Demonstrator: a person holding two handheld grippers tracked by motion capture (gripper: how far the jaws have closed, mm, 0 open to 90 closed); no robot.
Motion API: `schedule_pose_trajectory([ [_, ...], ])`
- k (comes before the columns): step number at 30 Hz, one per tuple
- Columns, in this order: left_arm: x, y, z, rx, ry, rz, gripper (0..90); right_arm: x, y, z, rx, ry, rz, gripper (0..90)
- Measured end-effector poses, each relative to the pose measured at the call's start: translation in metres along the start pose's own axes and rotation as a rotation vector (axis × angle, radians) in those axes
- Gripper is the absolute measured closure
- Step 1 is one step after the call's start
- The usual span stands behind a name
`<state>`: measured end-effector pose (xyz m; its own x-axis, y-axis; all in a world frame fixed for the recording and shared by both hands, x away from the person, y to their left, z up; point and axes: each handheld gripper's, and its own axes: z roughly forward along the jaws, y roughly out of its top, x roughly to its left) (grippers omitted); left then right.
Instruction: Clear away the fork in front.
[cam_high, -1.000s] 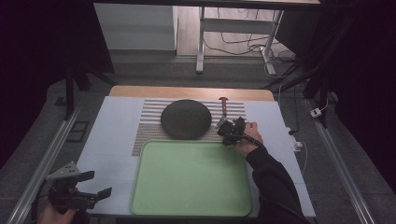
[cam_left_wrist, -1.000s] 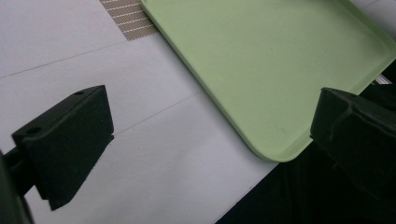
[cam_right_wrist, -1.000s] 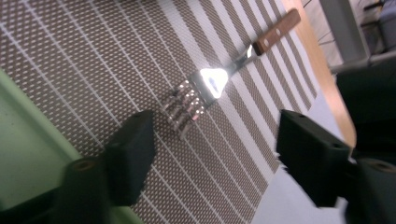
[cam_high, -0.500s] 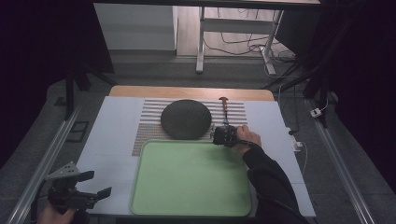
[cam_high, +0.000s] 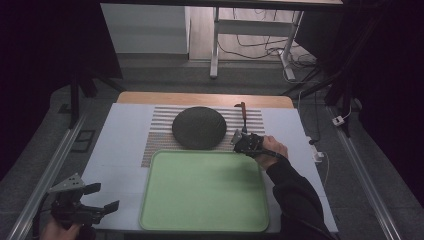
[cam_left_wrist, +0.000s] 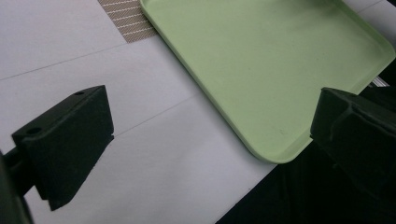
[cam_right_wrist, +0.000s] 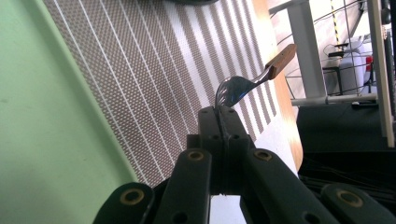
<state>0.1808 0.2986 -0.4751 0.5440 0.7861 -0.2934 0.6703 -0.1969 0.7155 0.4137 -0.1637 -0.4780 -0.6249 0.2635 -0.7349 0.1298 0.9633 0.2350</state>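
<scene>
Dark floor surrounds the white table (cam_high: 125, 145), where a striped placemat (cam_high: 160, 135) lies beyond my green tray (cam_high: 202, 190). My right gripper (cam_high: 243, 141) has just closed its jaws on the metal end of the fork (cam_right_wrist: 243, 81), whose wooden handle points away over the mat, just right of the dark round plate (cam_high: 198, 127). My left gripper (cam_high: 95, 197) hovers with jaws wide apart by the tray's near left corner.

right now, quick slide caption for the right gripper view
Right tongs shut on the metal end of a wooden-handled fork, lifted above the striped placemat beside the green tray.
</scene>
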Motion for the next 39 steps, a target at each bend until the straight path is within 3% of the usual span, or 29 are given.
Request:
schedule_pose_trajectory([
  [1, 0.0, 0.0, 0.0, 0.0, -0.002, 0.001, 0.0, -0.001, -0.002, -0.008, -0.014, 0.017, 0.044, 90.0],
  [6, -0.001, 0.0, 0.0, 0.002, -0.008, 0.011, 0.0, -0.006, -0.006, -0.024, -0.067, 0.042, 0.091, 90.0],
  [7, -0.001, 0.0, 0.0, 0.003, -0.008, 0.013, 0.0, -0.007, -0.008, -0.033, -0.099, 0.064, 0.133, 90.0],
  [9, -0.001, 0.001, 0.0, 0.005, -0.013, 0.009, 0.0, -0.007, -0.008, -0.037, -0.119, 0.076, 0.156, 90.0],
  [10, 0.0, 0.001, 0.0, 0.006, -0.015, 0.008, 0.0, -0.007, -0.01, -0.044, -0.154, 0.107, 0.198, 90.0],
  [16, 0.0, 0.003, 0.001, 0.013, -0.031, 0.011, 0.0, -0.008, -0.02, -0.062, -0.242, 0.206, 0.325, 90.0],
  [18, -0.001, 0.003, 0.002, 0.014, -0.042, 0.012, 0.0, -0.008, -0.022, -0.065, -0.256, 0.221, 0.344, 90.0],
  [21, 0.0, 0.006, 0.006, 0.025, -0.063, 0.021, 0.0, -0.009, -0.029, -0.075, -0.319, 0.282, 0.42, 90.0],
  [23, 0.001, 0.007, 0.007, 0.027, -0.071, 0.025, 0.0, -0.009, -0.031, -0.078, -0.334, 0.297, 0.436, 90.0],
  [25, 0.002, 0.009, 0.009, 0.03, -0.085, 0.03, 0.0, -0.009, -0.037, -0.085, -0.373, 0.345, 0.492, 90.0],
  [28, 0.003, 0.012, 0.013, 0.032, -0.098, 0.041, 0.0, -0.009, -0.04, -0.09, -0.397, 0.367, 0.509, 90.0],
  [29, 0.003, 0.013, 0.013, 0.029, -0.102, 0.05, 0.0, -0.008, -0.043, -0.094, -0.425, 0.402, 0.533, 90.0],
  [33, 0.001, 0.019, 0.018, 0.024, -0.115, 0.076, 0.0, -0.006, -0.049, -0.101, -0.481, 0.464, 0.55, 90.0],
  [35, -0.001, 0.022, 0.022, 0.03, -0.122, 0.087, 0.0, -0.005, -0.05, -0.103, -0.491, 0.476, 0.553, 90.0],
  [39, -0.005, 0.031, 0.031, 0.033, -0.135, 0.113, 0.0, 0.001, -0.055, -0.11, -0.521, 0.545, 0.577, 90.0],
])
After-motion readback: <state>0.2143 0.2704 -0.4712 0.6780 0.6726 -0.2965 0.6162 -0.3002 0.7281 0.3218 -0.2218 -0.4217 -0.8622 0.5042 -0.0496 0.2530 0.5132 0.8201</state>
